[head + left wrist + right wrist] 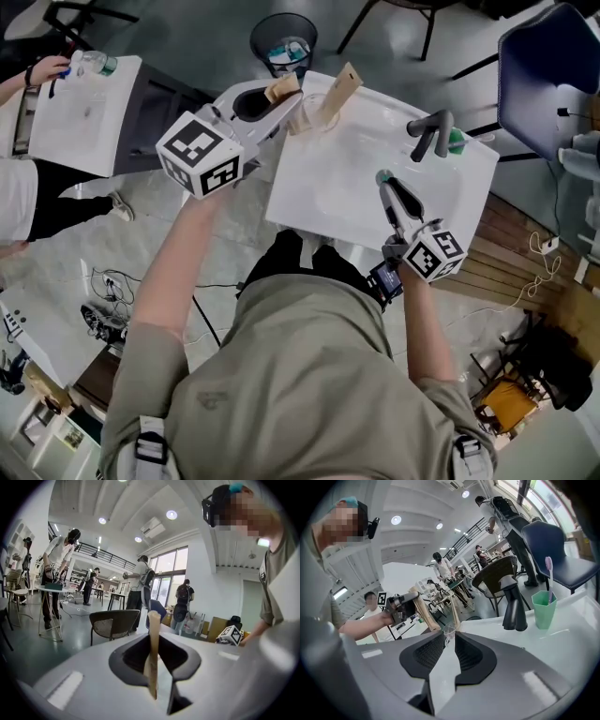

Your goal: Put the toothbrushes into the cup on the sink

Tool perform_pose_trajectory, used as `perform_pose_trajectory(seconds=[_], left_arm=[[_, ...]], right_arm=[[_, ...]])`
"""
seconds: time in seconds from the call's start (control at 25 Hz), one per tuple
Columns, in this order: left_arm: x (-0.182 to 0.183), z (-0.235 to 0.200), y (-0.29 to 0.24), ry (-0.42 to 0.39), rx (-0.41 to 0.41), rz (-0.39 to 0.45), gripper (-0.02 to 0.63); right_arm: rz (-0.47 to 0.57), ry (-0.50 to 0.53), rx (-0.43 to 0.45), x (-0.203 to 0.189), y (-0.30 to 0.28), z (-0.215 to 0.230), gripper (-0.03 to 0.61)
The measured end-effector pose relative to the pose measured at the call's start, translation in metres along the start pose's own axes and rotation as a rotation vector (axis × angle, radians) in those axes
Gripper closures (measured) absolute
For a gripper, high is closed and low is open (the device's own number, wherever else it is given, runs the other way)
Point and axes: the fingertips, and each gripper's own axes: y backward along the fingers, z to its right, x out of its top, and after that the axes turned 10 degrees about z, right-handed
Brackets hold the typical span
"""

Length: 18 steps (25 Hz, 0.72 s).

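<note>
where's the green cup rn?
Head view: the green cup sits at the far right corner of the sink, right beside the dark faucet. The right gripper view shows a purple toothbrush standing in it.

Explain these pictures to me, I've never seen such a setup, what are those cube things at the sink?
No robot: a person holds a two-jaw gripper in each hand; the marked cubes belong to them. One picture comes from a head camera looking down; the others from cameras on each gripper. The left gripper is clamped on a wooden toothbrush beside a clear cup holding a second toothbrush, on the white sink. The right gripper is shut and empty. A green cup sits by the black faucet.
</note>
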Motion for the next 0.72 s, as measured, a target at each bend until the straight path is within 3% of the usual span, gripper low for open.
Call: perform_pose_trajectory(seconds=[0.72], left_arm=[[-0.02,-0.037,-0.031,0.03,0.023,0.0,0.557]], right_arm=[[-0.039,-0.019,-0.02,-0.008,-0.004,0.008,0.495]])
